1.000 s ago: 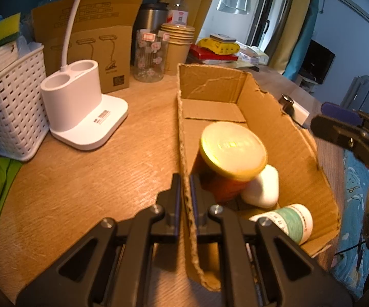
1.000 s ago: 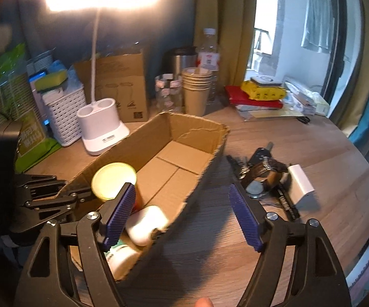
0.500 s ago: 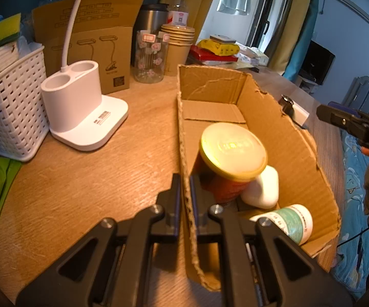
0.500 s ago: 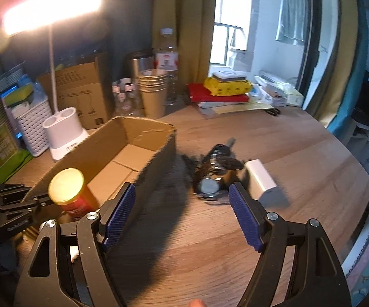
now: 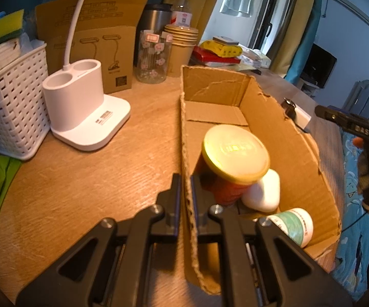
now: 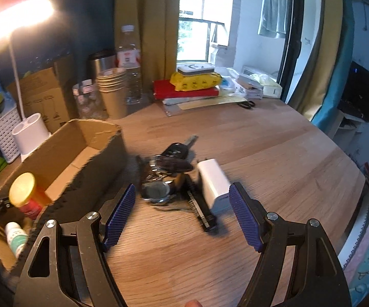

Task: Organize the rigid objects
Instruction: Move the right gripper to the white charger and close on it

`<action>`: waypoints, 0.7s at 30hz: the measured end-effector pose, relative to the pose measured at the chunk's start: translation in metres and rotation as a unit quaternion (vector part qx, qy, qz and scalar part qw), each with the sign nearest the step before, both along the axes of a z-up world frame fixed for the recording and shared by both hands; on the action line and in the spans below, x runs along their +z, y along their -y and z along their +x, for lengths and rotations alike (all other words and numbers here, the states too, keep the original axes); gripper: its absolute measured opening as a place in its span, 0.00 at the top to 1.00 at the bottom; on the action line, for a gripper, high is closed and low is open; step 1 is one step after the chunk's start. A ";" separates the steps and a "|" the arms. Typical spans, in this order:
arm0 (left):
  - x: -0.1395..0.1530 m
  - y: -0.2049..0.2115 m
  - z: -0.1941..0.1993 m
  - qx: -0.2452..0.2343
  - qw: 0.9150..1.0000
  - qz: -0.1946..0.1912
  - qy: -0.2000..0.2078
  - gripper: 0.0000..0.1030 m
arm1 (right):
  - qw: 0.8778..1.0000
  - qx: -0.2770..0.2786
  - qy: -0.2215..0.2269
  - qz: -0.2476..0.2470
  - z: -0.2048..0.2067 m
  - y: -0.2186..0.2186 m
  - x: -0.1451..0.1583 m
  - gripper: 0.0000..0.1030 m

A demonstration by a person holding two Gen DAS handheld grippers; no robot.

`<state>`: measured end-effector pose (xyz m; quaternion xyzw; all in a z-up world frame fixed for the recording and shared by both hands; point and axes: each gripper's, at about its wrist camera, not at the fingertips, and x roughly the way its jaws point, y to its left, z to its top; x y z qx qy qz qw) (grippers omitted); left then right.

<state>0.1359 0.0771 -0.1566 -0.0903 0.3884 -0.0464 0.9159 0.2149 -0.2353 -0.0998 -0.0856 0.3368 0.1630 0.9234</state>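
Cardboard box (image 5: 274, 128): we count one, open-topped, corrugated brown, torn ragged rim, on the wooden table (image 6: 261, 143).
Box contents: we count three. One red jar with a round yellow lid (image 5: 234, 151), upright; one smooth white rounded case (image 5: 263, 192) touching the jar; one small white bottle with a green label (image 5: 294, 225), lying on its side by the near wall.
Loose pile: sits just right of the box in the right wrist view. One white rectangular charger block (image 6: 213, 184), smooth plastic; one shiny metal wristwatch (image 6: 158, 189) with round face; one black key fob (image 6: 176, 151); one black comb-like toothed strip (image 6: 201, 212). Blurred, so we can't resolve more.
Left gripper (image 5: 185, 194): nearly shut, clamped on the box's left wall, one finger outside and one inside, thin cardboard edge pinched between them.
Right gripper (image 6: 181, 215): jaws wide, blue ribbed pads (image 6: 121, 215), nothing held or touched. The pile shows just beyond and between the tips; the charger block is nearest the right-side pad.
Background count: one white lamp base (image 5: 82, 107) with two round wells, one white lattice basket (image 5: 12, 107), one stack of paper cups (image 5: 181, 43), one clear patterned jar (image 5: 155, 56), one water bottle (image 6: 130, 61).
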 end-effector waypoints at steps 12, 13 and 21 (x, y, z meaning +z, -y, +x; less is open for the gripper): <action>-0.002 -0.001 -0.001 0.003 1.000 -0.002 0.002 0.92 | 1.000 -0.007 -0.018 -0.016 0.038 0.014 -0.026 0.24; -0.002 -0.002 -0.001 0.005 1.000 -0.003 0.002 0.92 | 1.000 -0.008 -0.020 -0.014 0.041 0.016 -0.028 0.24; -0.003 -0.002 -0.004 0.007 1.000 -0.005 0.002 0.92 | 0.999 -0.007 -0.032 -0.017 0.059 0.019 -0.039 0.26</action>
